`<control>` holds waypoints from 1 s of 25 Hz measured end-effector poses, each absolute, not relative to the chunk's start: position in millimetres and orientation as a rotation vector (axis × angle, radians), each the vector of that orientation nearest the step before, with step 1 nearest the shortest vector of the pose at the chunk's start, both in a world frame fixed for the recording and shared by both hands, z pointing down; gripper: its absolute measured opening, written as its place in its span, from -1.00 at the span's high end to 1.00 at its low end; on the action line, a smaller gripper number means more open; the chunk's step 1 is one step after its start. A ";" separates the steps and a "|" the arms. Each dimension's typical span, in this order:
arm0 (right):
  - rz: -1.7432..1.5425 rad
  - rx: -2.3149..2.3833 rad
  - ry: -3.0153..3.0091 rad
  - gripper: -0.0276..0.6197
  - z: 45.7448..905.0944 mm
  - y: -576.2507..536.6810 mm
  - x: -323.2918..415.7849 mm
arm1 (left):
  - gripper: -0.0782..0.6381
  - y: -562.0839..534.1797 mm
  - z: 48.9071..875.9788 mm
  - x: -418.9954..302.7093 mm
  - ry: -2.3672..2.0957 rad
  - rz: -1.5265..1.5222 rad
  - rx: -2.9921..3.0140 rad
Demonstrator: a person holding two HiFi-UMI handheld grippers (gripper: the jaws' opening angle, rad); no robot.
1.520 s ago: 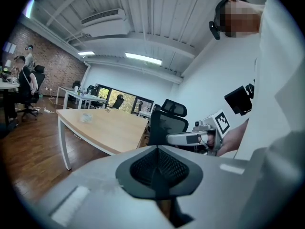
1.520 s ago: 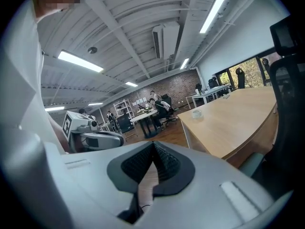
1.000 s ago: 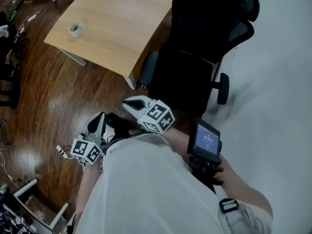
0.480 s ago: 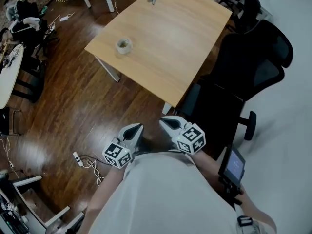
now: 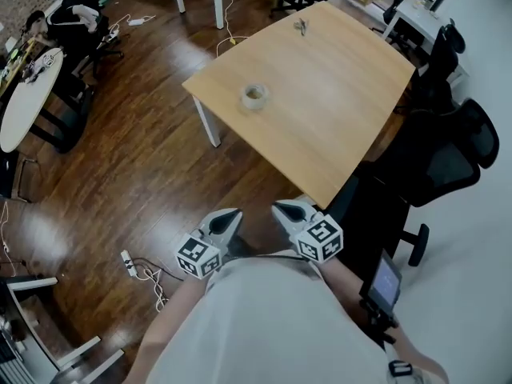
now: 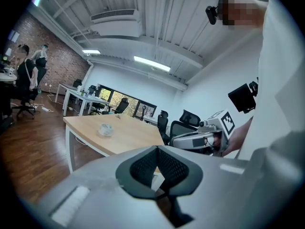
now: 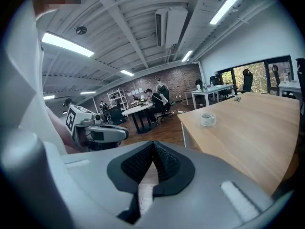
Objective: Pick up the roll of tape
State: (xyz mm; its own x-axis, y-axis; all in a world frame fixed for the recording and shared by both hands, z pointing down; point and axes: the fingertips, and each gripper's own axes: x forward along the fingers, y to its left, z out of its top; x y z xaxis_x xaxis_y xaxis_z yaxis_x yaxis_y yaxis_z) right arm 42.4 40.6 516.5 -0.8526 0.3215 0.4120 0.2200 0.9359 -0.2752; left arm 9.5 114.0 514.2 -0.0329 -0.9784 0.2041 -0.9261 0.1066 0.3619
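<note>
Closed on nothing, the left tongs (image 5: 230, 214) and right tongs (image 5: 280, 209) hang well apart from the roll of tape (image 5: 254, 95) lying on the wooden table (image 5: 344, 102), whose far-end small object (image 5: 301, 27) is too tiny to identify.

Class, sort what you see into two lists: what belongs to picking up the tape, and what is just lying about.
Belongs: roll of tape; wooden table; left gripper; right gripper.
Lying about: small metal object at the table's far end; black office chair; power strip.
</note>
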 end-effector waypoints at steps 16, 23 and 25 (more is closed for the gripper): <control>0.284 -0.424 -2.610 0.90 521.1 75.4 -40.8 | 0.77 156.7 520.0 -64.7 -2.020 -0.217 1.805; 0.300 -0.501 -2.586 0.90 528.0 74.0 -97.6 | 0.77 159.8 528.3 -111.9 -2.049 -0.207 1.722; 0.299 -0.523 -2.579 0.89 529.2 72.6 -117.0 | 0.77 156.2 528.1 -128.4 -2.051 -0.204 1.717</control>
State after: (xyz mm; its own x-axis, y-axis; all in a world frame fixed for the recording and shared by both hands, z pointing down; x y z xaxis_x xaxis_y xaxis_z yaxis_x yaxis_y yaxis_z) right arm -117.0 72.6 529.2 -0.8077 0.4150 0.4188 0.3083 0.9027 -0.3000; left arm -128.4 156.2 528.1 -0.1198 -0.9616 0.2468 -0.8943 0.2124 0.3939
